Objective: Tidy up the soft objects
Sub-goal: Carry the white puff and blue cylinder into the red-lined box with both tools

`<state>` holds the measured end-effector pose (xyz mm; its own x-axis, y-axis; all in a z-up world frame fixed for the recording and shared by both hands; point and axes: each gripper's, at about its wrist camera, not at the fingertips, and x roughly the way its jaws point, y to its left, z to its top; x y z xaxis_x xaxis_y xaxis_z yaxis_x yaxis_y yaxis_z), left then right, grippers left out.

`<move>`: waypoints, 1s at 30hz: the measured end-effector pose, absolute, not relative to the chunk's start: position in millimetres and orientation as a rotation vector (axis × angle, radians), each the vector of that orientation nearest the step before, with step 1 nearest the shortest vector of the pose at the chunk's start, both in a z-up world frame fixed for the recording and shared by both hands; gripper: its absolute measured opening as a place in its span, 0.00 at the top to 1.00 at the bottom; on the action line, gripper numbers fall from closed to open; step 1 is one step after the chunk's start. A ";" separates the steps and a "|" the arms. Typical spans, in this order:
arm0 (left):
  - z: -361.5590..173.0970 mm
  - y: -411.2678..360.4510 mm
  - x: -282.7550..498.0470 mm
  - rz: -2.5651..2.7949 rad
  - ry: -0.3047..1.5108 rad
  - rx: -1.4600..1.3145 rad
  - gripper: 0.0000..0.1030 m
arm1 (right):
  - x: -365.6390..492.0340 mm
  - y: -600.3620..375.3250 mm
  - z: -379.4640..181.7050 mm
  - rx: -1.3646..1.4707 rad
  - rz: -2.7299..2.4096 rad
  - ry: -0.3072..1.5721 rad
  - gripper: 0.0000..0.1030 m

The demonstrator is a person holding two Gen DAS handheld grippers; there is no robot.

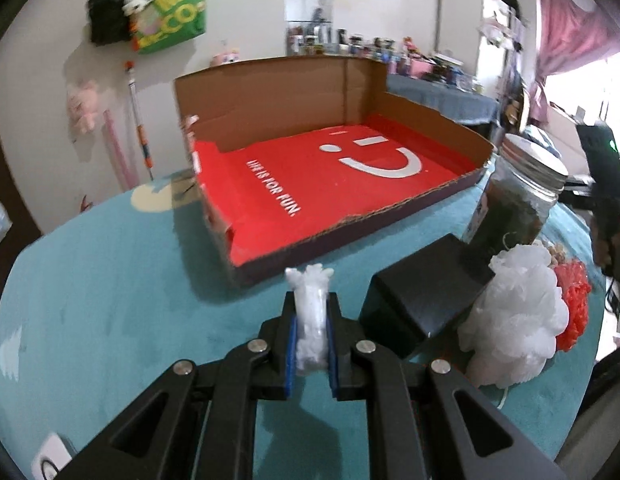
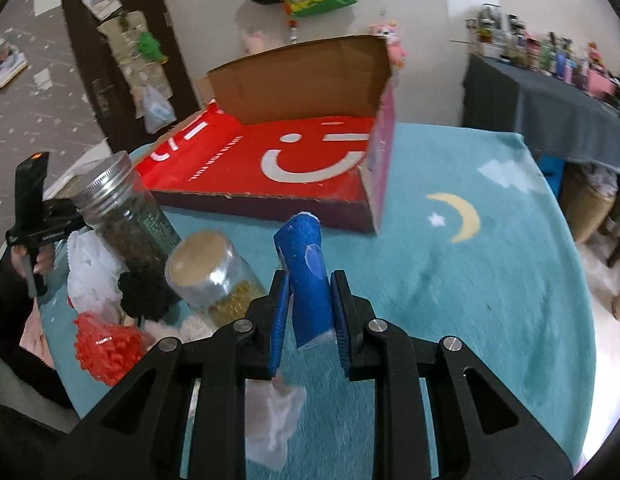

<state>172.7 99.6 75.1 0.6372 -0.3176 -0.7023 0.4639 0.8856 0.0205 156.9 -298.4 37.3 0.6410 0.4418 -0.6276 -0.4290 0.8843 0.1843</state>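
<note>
Fuzzy teal cloth table cover; rough brown cardboard box lined glossy red; clear jar's ridged shiny metal lid.

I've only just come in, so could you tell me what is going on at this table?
A person is sorting soft things with two handheld grippers. The left gripper is shut on a white soft roll; the right gripper pinches a blue rolled cloth. Both hang above the teal blanket, in front of the empty open cardboard box. White and red mesh puffs wait beside the jars.
</note>
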 end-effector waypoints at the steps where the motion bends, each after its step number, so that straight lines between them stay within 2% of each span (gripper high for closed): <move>1: 75.9 97.6 174.9 -0.458 0.757 0.215 0.88 | 158.6 -296.9 38.7 0.015 0.508 0.719 0.80; 17: 99.4 65.9 223.4 -0.584 0.709 0.222 0.88 | 205.0 -275.9 68.4 -0.014 0.599 0.672 0.80; 23: 106.3 56.6 258.5 -0.527 0.779 0.151 0.88 | 238.4 -257.7 81.5 -0.027 0.535 0.689 0.80; 30: 104.5 39.6 292.7 -0.410 0.886 0.167 0.88 | 289.1 -223.1 86.2 -0.105 0.420 0.803 0.80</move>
